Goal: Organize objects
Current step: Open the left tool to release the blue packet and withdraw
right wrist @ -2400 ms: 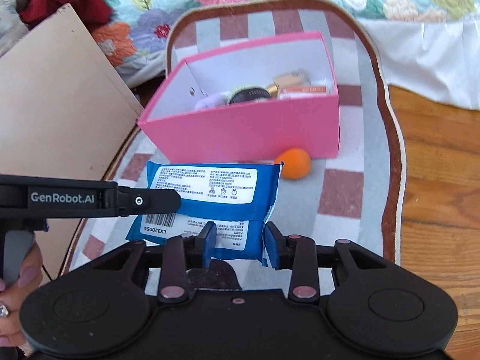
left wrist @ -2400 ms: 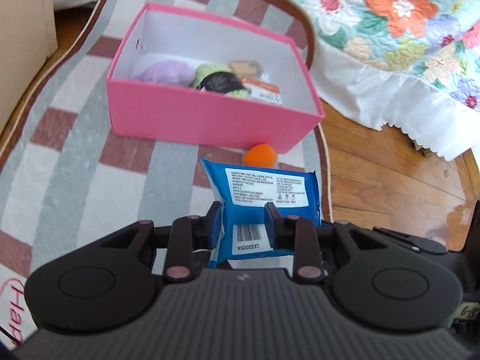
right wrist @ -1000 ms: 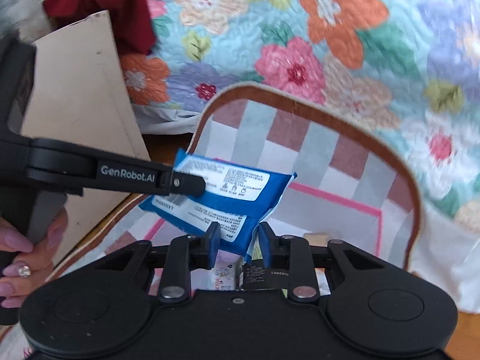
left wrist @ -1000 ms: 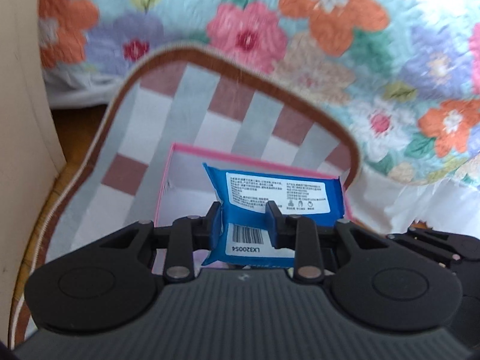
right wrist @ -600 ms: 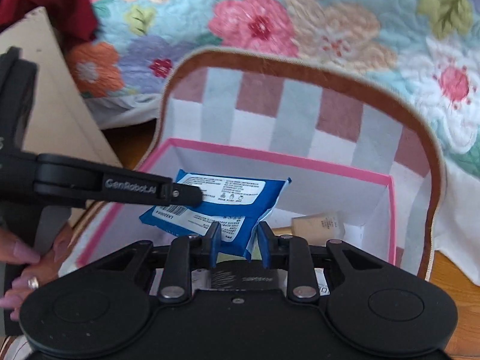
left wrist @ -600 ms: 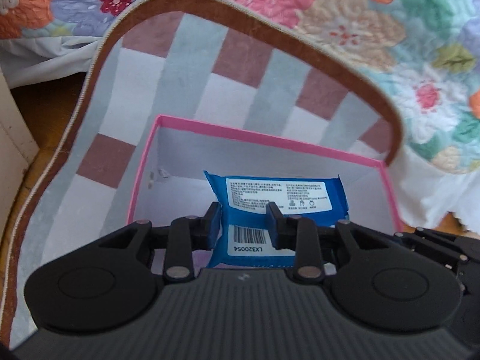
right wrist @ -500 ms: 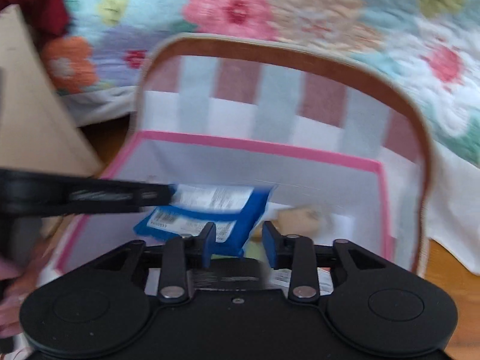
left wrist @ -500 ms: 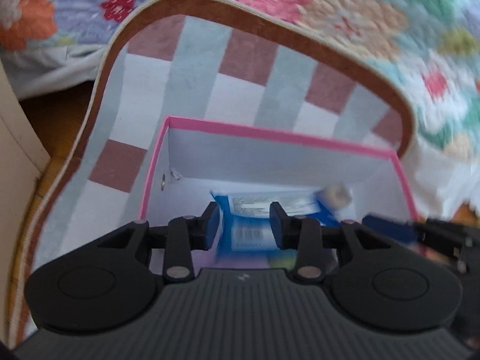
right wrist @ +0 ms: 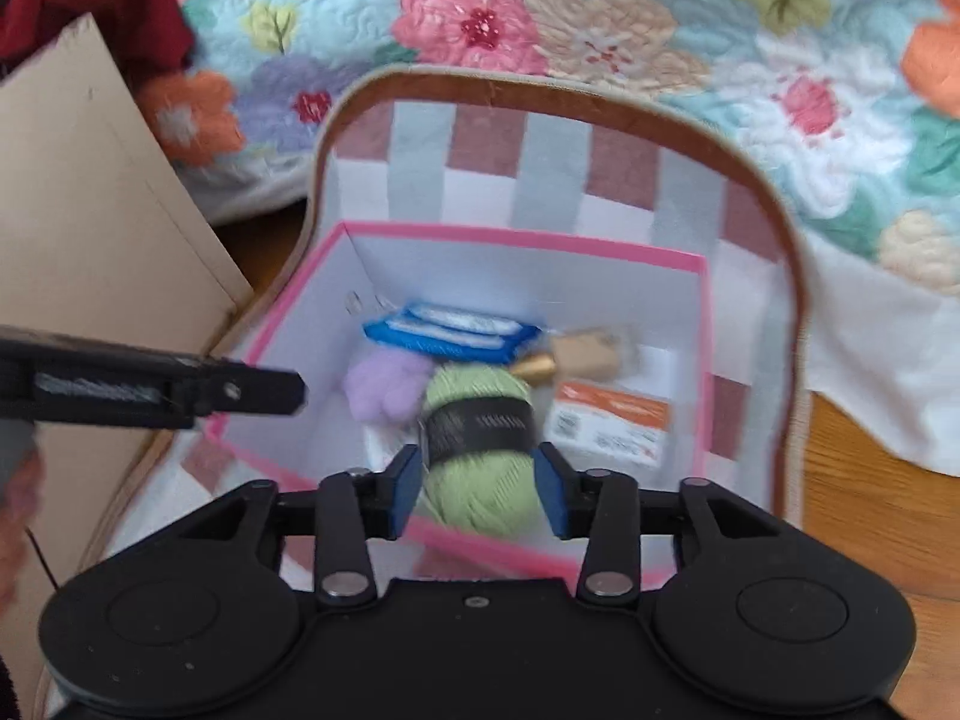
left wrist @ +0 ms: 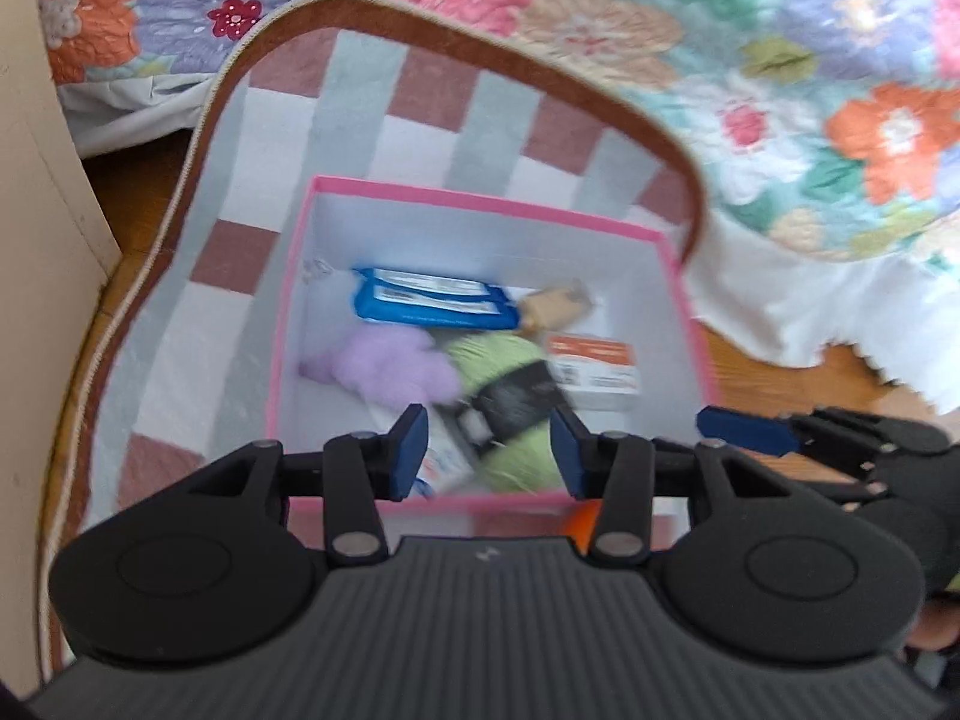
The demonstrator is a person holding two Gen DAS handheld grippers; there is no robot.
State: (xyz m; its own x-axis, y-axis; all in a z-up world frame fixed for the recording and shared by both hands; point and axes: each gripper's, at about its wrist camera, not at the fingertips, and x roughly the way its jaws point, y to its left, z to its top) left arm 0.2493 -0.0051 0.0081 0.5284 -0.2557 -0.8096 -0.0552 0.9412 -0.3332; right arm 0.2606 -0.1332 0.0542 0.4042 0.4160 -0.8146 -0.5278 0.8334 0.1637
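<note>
Pink box, blue pack inside, both hand-held grippers empty

Beige cardboard panel (right wrist: pixel 90 228) at far left, standing beside the checked rug (right wrist: pixel 420 162). Dark red cloth (right wrist: pixel 102 0) above it, on the floral quilt (right wrist: pixel 600 12). Left hand-held gripper (left wrist: pixel 489 450) above near edge of pink box (left wrist: pixel 480 198), jaws opening, nothing between the pads. Seen from right wrist as a black arm (right wrist: pixel 150 387) reaching in from the left, over the box's left wall.

Pink box (right wrist: pixel 522 240) on the rug, white inside. Blue wipes pack (left wrist: pixel 432 303) lying flat against the far wall, left of centre, free of both grippers; same pack (right wrist: pixel 450 330) in right wrist view. Lilac fluffy item (left wrist: pixel 390 369) just in front of the pack, touching it. Green yarn ball (right wrist: pixel 480 438) with black label, centre, next to the lilac item. Tan item (right wrist: pixel 585 354) at far right of the box, gold cap beside it, blurred. Orange-and-white carton (right wrist: pixel 612 423) flat on the box floor, right side.

Right hand-held gripper (right wrist: pixel 477 492) above the near wall, jaws opening, yarn visible in the gap but below, not pinched. Same gripper's blue fingertip (left wrist: pixel 744 429) at right edge of left wrist view. Wood floor (right wrist: pixel 870 480) at right, white bed skirt (right wrist: pixel 888 372) hanging down to it.
</note>
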